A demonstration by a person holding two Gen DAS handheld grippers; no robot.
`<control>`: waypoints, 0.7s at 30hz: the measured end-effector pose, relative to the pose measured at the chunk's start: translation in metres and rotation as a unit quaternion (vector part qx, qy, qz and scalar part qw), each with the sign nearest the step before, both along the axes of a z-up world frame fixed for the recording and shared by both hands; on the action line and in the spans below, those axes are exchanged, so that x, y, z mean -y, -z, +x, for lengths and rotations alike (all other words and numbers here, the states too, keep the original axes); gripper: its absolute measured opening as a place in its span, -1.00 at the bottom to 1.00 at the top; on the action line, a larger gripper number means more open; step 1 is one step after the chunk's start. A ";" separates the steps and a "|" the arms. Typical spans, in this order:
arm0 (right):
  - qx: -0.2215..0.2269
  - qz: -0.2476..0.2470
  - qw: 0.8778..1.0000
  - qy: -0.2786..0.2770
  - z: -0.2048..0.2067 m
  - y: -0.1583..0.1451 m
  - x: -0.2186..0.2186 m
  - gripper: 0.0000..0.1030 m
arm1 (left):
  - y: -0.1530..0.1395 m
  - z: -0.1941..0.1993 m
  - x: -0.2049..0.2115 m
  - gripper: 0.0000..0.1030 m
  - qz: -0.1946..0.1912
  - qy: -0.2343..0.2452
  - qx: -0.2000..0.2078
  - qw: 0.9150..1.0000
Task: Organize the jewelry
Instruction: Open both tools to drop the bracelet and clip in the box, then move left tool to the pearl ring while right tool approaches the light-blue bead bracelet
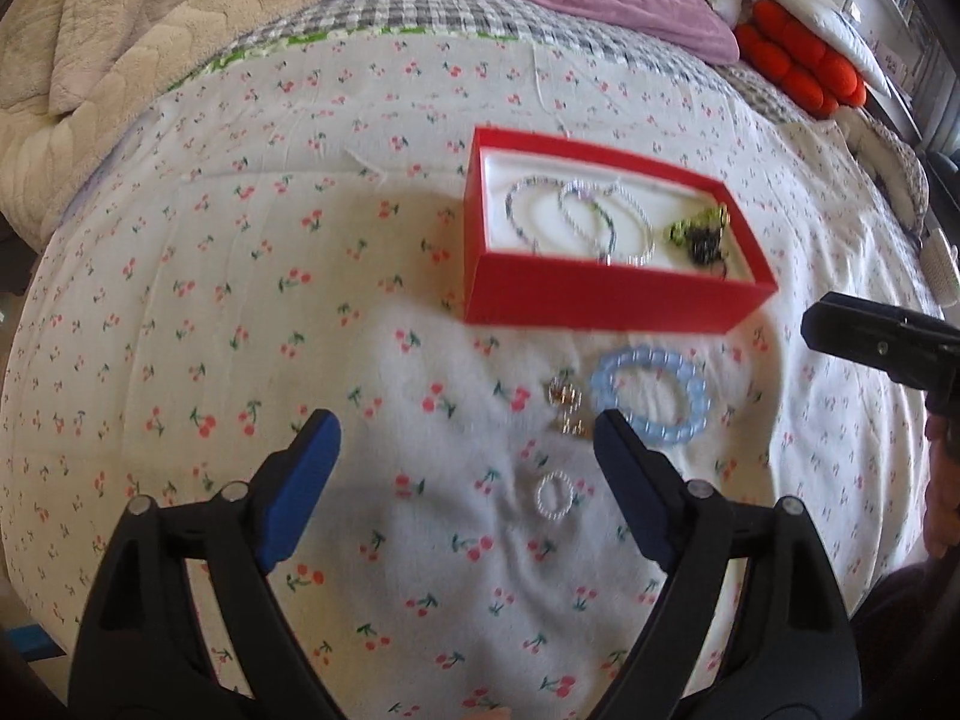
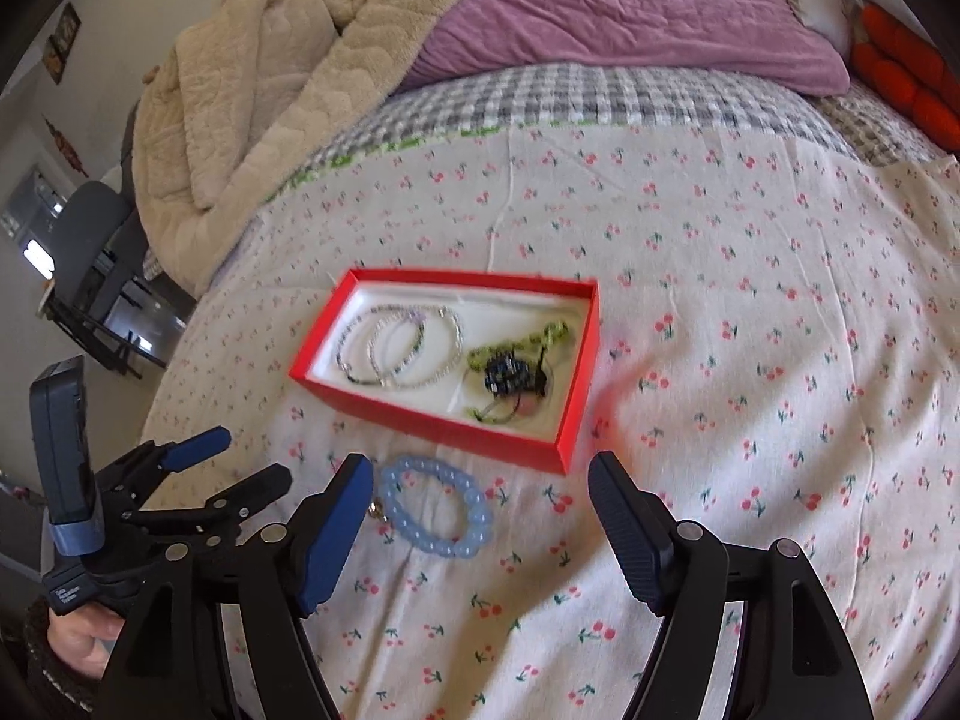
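Observation:
A red jewelry box (image 1: 606,300) (image 2: 561,420) with a white lining sits on the cherry-print bedsheet. It holds several thin beaded bracelets (image 1: 579,217) (image 2: 399,345) and a green and black beaded piece (image 1: 702,234) (image 2: 507,372). In front of the box lie a light blue bead bracelet (image 1: 651,396) (image 2: 438,513), a small gold and crystal piece (image 1: 567,408) and a small white bead ring (image 1: 552,495). My left gripper (image 1: 465,441) is open and empty, above the sheet near the ring. My right gripper (image 2: 480,483) is open and empty, just above the blue bracelet.
A beige blanket (image 2: 270,90), a purple quilt (image 2: 630,6) and red-orange cushions (image 1: 798,57) lie at the far end of the bed. A chair and desk (image 2: 90,276) stand off the bed's left side. The left gripper shows in the right wrist view (image 2: 198,468).

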State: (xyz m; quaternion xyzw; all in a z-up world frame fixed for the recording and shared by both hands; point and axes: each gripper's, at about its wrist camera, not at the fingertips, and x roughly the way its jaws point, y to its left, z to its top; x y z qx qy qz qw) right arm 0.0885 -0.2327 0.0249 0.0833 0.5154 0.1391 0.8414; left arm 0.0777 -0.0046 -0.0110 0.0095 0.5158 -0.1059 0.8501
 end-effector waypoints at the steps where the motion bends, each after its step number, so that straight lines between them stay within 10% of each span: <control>1: -0.009 -0.004 1.000 0.001 -0.001 0.004 -0.001 0.47 | 0.003 -0.002 0.001 0.68 0.000 0.006 -0.007 1.000; 21: -0.096 -0.043 0.994 0.021 0.004 0.061 -0.013 0.47 | 0.034 -0.027 0.012 0.48 -0.013 0.125 -0.025 0.992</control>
